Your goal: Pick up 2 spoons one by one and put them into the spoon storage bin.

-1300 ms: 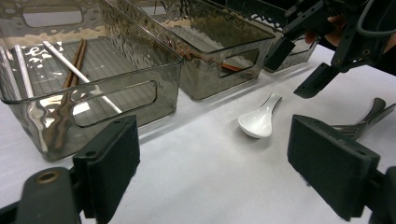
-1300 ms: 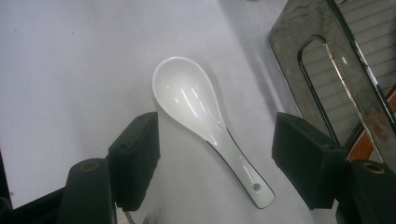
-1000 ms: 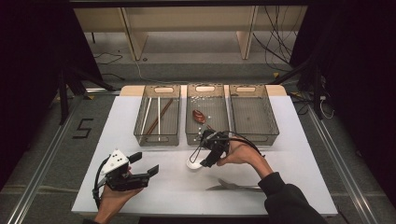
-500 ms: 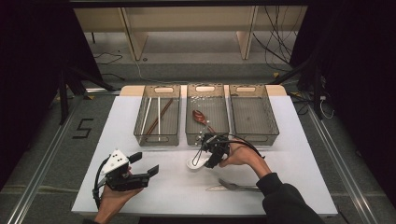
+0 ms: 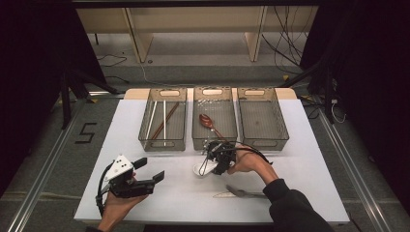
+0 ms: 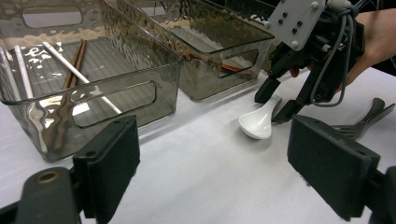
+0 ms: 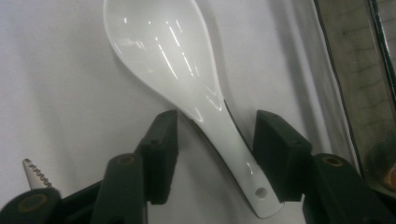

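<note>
Right gripper sits low over the white spoon on the white table, its jaws closing in around the handle with small gaps on both sides.

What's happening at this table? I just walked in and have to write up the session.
A person is sorting cutlery into three clear bins. The right gripper is down over a white ceramic spoon lying on the white table; its jaws have just been closing around the handle, and the pads have not clamped it yet. The left gripper hangs open and empty, off to the side. Chopsticks lie in the left bin, a brown spoon in the middle bin.
</note>
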